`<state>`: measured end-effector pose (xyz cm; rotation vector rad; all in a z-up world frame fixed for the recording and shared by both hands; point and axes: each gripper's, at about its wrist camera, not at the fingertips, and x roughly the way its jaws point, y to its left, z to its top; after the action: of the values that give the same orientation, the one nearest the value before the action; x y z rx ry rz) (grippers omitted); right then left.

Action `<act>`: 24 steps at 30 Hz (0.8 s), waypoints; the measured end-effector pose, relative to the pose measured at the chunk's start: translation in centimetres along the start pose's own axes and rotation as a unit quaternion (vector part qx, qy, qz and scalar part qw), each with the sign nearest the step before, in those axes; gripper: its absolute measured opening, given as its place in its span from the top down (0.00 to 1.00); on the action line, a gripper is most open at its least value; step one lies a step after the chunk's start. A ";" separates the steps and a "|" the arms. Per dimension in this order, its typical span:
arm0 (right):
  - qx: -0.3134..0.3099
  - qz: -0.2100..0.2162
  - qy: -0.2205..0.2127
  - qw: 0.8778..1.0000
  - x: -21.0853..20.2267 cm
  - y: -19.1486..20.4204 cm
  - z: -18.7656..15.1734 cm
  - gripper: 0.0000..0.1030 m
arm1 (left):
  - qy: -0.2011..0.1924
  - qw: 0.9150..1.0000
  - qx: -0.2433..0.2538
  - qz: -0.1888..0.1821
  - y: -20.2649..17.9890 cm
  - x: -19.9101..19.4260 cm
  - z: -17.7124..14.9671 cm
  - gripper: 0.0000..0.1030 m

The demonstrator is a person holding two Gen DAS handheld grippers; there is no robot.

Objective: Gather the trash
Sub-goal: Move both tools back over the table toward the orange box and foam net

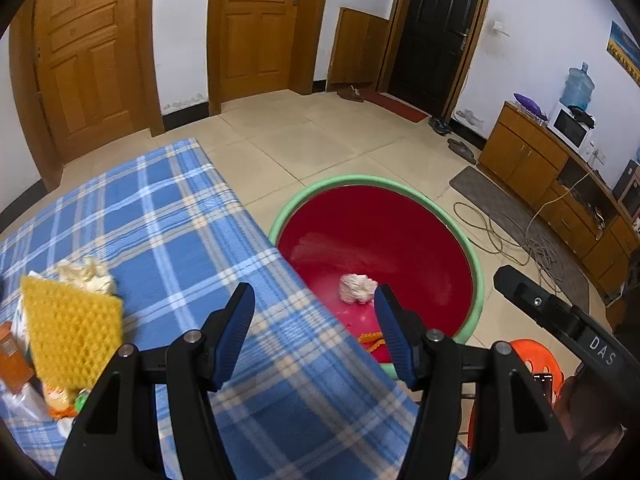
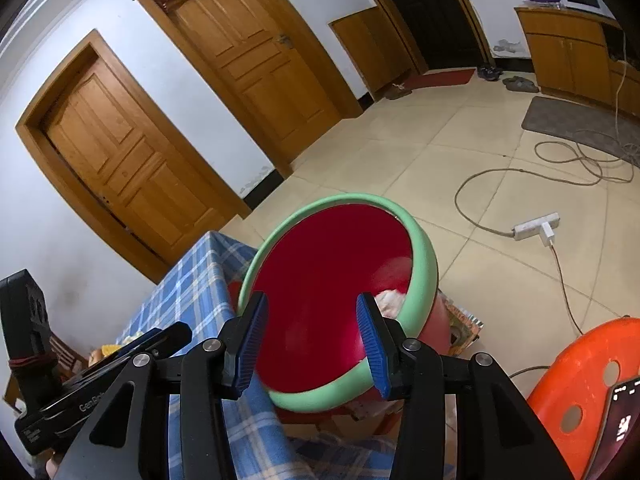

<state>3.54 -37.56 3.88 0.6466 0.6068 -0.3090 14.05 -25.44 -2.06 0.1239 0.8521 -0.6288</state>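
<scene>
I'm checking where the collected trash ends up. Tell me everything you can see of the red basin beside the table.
The red basin is round, glossy like plastic, with a pale green rim all around. It sits lower than the blue plaid tablecloth, whose edge hides part of it in the left wrist view. One crumpled white paper wad lies inside on the bottom; the rest of the visible interior is bare. Neither tool touches it.

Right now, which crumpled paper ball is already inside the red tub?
The white crumpled paper ball lies inside the red tub. The other yellowish crumpled paper still sits on the blue checked tablecloth, beside the yellow sponge.
</scene>
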 end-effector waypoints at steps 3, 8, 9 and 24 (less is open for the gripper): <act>-0.005 0.004 -0.002 1.000 -0.5 0.6 -0.2 0.54 | -0.007 1.000 -0.005 0.003 0.5 -1.2 -0.3 0.40; -0.017 0.015 -0.004 1.000 -1.1 2.1 -0.4 0.53 | -0.021 1.000 -0.013 0.017 1.8 -3.5 -0.9 0.40; -0.019 0.019 -0.004 1.000 -1.3 2.5 -0.6 0.53 | -0.024 0.999 -0.017 0.021 2.2 -4.1 -1.0 0.40; -0.060 0.049 0.015 0.997 -1.4 7.2 -2.8 0.49 | -0.062 0.992 -0.077 0.076 8.6 -10.4 -3.6 0.40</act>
<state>4.45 -30.14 6.37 0.5652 0.6153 -0.1696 11.41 -12.33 1.95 0.0099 0.7608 -0.4230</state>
